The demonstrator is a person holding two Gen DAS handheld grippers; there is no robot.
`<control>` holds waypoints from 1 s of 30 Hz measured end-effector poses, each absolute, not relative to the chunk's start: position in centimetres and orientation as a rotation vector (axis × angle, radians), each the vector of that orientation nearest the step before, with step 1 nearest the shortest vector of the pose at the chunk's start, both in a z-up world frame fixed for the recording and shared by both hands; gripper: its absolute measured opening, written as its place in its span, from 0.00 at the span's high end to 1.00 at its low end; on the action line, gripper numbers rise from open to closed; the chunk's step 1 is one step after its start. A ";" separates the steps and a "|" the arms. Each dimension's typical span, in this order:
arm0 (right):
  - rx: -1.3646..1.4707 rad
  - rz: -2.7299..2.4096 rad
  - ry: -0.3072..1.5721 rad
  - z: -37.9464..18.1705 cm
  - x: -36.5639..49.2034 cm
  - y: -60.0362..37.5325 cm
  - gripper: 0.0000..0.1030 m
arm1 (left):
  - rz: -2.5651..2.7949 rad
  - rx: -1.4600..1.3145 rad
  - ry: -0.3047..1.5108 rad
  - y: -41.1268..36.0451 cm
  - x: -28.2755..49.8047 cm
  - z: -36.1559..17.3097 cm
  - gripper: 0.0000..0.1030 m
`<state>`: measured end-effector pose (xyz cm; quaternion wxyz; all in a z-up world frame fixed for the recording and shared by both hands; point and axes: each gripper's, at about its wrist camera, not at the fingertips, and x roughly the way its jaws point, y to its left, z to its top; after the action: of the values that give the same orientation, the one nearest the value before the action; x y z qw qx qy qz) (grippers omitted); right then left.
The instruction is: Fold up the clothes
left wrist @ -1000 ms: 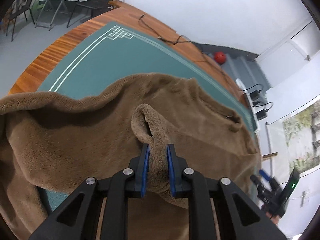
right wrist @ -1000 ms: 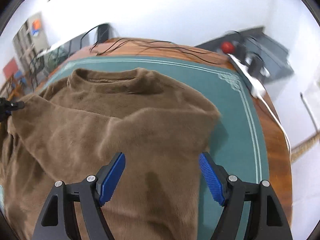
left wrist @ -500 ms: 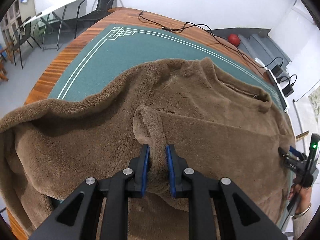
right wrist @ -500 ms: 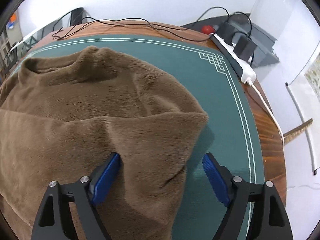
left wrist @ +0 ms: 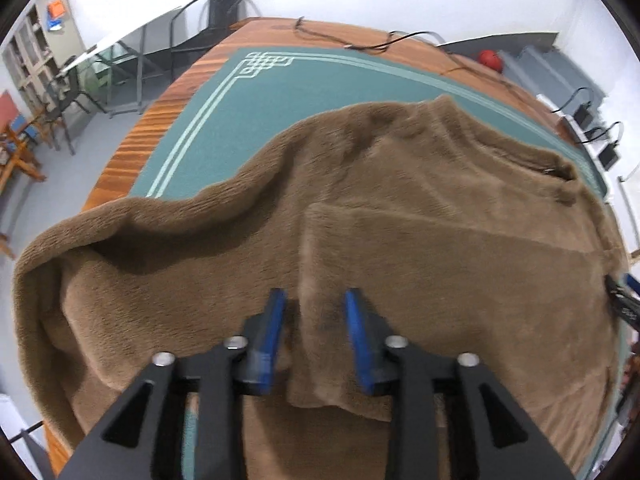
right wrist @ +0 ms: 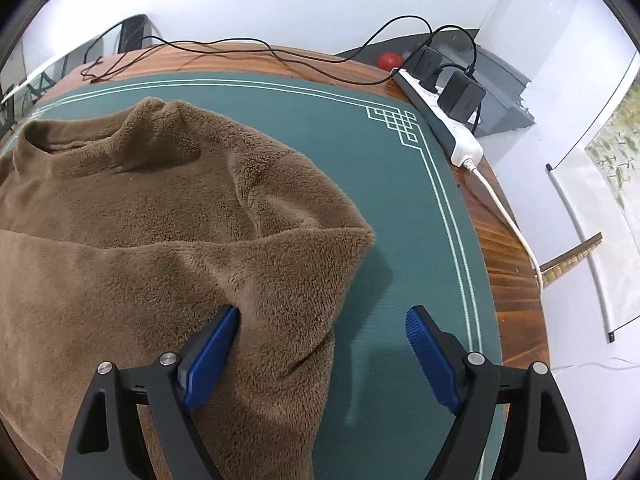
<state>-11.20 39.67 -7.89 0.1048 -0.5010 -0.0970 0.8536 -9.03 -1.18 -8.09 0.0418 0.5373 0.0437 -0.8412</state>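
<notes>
A brown fleece sweater [left wrist: 400, 208] lies spread on the green mat [left wrist: 248, 120], its neck opening at the far right. A folded sleeve lies flat across its body. My left gripper [left wrist: 314, 312] is open just above the sleeve's end, with the fabric lying loose between the blue pads. In the right wrist view the sweater [right wrist: 160, 220] covers the left half, folded corner pointing right. My right gripper [right wrist: 320, 328] is wide open, its left pad [right wrist: 212, 344] pressed into the fleece edge, its right pad over the bare mat [right wrist: 400, 208].
The mat lies on a round wooden table [left wrist: 168, 96]. A white power strip [right wrist: 444, 120] with black adapters and cables sits at the table's far right edge. Black chairs [left wrist: 208, 12] stand beyond the table. A red ball [left wrist: 489, 58] lies behind it. The right gripper shows at the left view's right edge [left wrist: 622, 300].
My left gripper has opened and let go of the sleeve, which now lies flat on the sweater. My right gripper has moved closer to the sweater's right edge, still open.
</notes>
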 end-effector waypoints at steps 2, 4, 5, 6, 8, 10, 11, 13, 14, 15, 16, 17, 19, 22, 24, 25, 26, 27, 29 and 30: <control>-1.459 2.528 -0.292 -7.1 -10.4 39.4 0.17 | -2.561 1.637 0.151 -1.7 -8.7 -8.2 0.48; -1.437 2.565 -0.277 -6.1 -9.2 38.9 0.17 | -2.558 1.632 0.175 -2.1 -8.2 -8.1 0.46; -1.428 2.595 -0.261 -5.5 -8.4 38.6 0.17 | -2.557 1.630 0.172 -2.1 -7.9 -8.0 0.45; -1.429 2.621 -0.247 -5.1 -7.6 38.2 0.17 | -2.556 1.628 0.170 -2.1 -7.7 -7.9 0.44; -1.447 2.674 -0.220 -4.7 -6.1 37.0 0.17 | -2.554 1.624 0.173 -2.1 -7.0 -7.7 0.37; -1.490 2.715 -0.207 -4.9 -4.7 35.8 0.17 | -2.554 1.622 0.184 -2.1 -6.3 -7.4 0.35; -1.522 2.732 -0.208 -5.2 -4.0 35.1 0.17 | -2.554 1.620 0.189 -2.1 -5.9 -7.2 0.34; -1.585 2.757 -0.210 -6.0 -2.6 33.7 0.17 | -2.554 1.618 0.199 -2.1 -5.1 -6.9 0.33; -1.615 2.765 -0.210 -6.4 -1.8 33.1 0.17 | -2.554 1.616 0.204 -2.1 -4.7 -6.7 0.32; -1.640 2.769 -0.208 -6.8 -1.3 32.6 0.17 | -2.553 1.615 0.212 -2.1 -4.3 -6.6 0.32; -1.664 2.772 -0.206 -7.1 -0.8 32.2 0.17 | -2.545 1.611 0.236 -2.6 -3.7 -6.4 0.31; -1.697 2.774 -0.201 -7.6 -0.2 31.6 0.17 | -2.538 1.608 0.260 -3.0 -3.1 -6.3 0.30; -1.743 2.778 -0.204 -8.5 1.0 30.9 0.17 | -2.522 1.600 0.307 -4.0 -1.8 -6.0 0.30; -1.779 2.782 -0.236 -9.4 2.9 29.7 0.16 | -2.480 1.573 0.368 -5.9 0.5 -5.6 0.30; -1.754 2.799 -0.258 -9.6 3.6 29.5 0.15 | -2.446 1.550 0.400 -7.5 2.0 -5.5 0.30; -1.750 2.805 -0.255 -9.7 3.7 29.5 0.12 | -2.427 1.538 0.422 -8.3 2.9 -5.4 0.30; -1.748 2.809 -0.243 -9.9 3.8 29.6 0.10 | -2.411 1.527 0.443 -9.1 3.7 -5.3 0.30; -1.746 2.813 -0.227 -10.0 3.7 29.9 0.05 | -2.394 1.515 0.468 -10.0 4.6 -5.2 0.30; -1.740 2.816 -0.229 -10.3 3.8 29.8 0.01 | -2.357 1.489 0.518 -11.8 6.5 -5.3 0.30; -1.727 2.820 -0.233 -10.3 3.9 29.7 0.01 | -2.340 1.477 0.540 -12.6 7.4 -5.3 0.30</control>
<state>3.88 29.73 -10.34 -0.0866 -0.5189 -0.0701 0.8475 7.39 -12.64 -5.27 0.1604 0.5170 0.1890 -0.8193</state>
